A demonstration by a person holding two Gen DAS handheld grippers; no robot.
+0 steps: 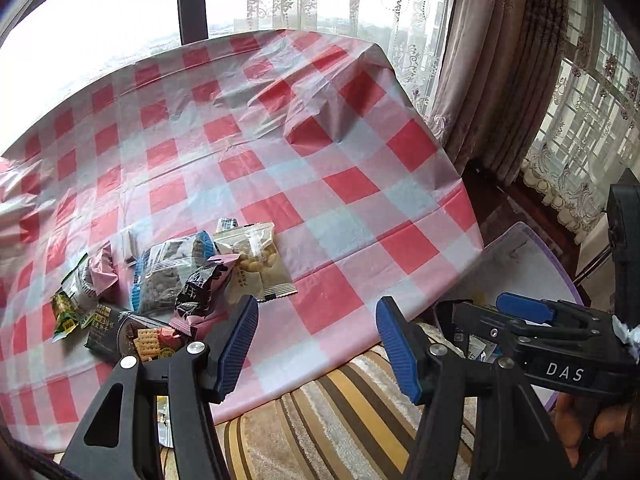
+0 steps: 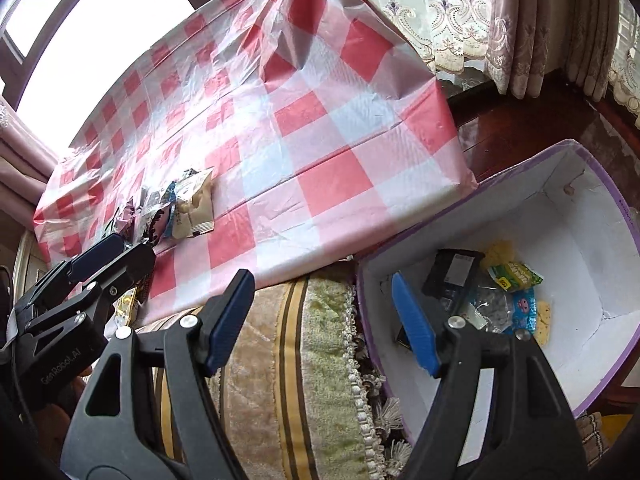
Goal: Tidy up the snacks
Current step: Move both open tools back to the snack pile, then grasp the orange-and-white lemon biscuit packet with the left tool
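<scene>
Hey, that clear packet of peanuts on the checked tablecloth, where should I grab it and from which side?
Probably take the peanut packet by its near crimped end, coming from above on its open right side. It lies flat, its left edge is tucked among other packets, and the empty left tool is nearest.

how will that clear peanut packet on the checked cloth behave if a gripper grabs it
The peanut packet looks like thin crinkly film, so it will probably flex and sag rather than stay stiff. Its loose nuts may shift toward the low end when lifted. The glossy tablecloth under it suggests a push would slide it easily.
</scene>
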